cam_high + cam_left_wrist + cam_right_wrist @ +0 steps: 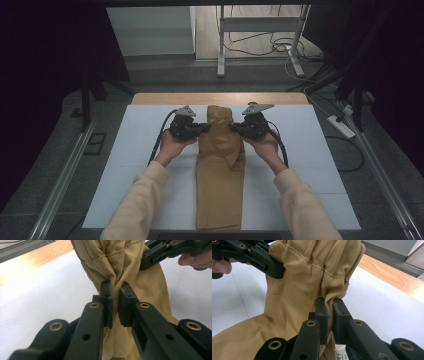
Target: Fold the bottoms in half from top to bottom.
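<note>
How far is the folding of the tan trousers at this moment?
Done: the tan trousers lie as one long narrow strip on the white mat. In hand: the left gripper and right gripper each pinch the raised far end. Left: probably laying that end down.

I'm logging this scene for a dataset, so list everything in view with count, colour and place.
trousers: one, tan, folded lengthwise at table centre, far end lifted by both grippers
label: one, white, on the trousers by the right gripper's jaws
table: one, white top, wooden far edge
power strip: one, white, floor right of table
cables: several, floor beyond table
left gripper: black, shut on trousers
right gripper: black, shut on trousers
sleeves: two, cream, bottom
</note>
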Demonstrator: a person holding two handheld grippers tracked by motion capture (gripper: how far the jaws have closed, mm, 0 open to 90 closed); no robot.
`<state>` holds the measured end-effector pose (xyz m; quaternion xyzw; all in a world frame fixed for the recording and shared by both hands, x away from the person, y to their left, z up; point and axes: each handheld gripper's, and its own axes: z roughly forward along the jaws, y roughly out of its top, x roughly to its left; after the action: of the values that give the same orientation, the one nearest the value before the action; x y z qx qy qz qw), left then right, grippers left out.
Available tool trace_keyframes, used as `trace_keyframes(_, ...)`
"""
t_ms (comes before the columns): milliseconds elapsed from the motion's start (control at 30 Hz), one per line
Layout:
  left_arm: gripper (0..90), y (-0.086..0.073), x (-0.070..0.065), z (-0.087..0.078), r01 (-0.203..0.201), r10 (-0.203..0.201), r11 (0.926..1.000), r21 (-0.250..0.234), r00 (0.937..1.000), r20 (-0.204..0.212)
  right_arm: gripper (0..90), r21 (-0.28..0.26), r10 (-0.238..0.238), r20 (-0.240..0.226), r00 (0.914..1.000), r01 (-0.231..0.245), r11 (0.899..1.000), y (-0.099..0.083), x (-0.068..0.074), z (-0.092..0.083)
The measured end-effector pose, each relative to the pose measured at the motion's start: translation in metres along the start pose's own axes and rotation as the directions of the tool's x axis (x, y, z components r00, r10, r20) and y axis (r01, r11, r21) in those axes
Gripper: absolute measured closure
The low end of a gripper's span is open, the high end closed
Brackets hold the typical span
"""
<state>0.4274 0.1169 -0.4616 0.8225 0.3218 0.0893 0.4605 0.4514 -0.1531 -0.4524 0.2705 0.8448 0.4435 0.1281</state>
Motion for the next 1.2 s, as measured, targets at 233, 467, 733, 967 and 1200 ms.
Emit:
trace_keyframes(233, 82.3, -0.004, -0.004, -0.003, -0.003, 0.003, 0.9999, -0.010, 1.0000, 0.008, 83.6, 0.000, -0.002, -0.010, 0.9999, 0.002, 1.000, -0.001, 0.003, -0.002)
trace_keyframes(467, 82.3, -0.007, -0.007, -0.005, -0.003, 0.003, 0.9999, -0.013, 0.9998, 0.018, 83.6, -0.006, 0.000, -0.022, 0.9998, 0.000, 1.000, -0.004, 0.006, -0.004)
trace_keyframes(733, 82.4, -0.008, -0.009, -0.006, -0.004, 0.005, 1.0000, -0.008, 0.9998, 0.022, 83.6, -0.002, 0.004, -0.030, 0.9995, -0.004, 1.000, -0.006, 0.007, -0.004)
trace_keyframes(967, 82.3, -0.010, -0.011, -0.007, -0.008, 0.008, 1.0000, -0.001, 0.9996, 0.026, 83.5, 0.001, 0.009, -0.042, 0.9991, -0.009, 1.000, -0.008, 0.009, -0.006)
trace_keyframes(1200, 82.4, -0.013, -0.015, -0.010, -0.014, 0.014, 0.9999, -0.002, 0.9994, 0.033, 83.5, 0.001, 0.003, -0.048, 0.9988, -0.003, 1.000, -0.010, 0.013, -0.009)
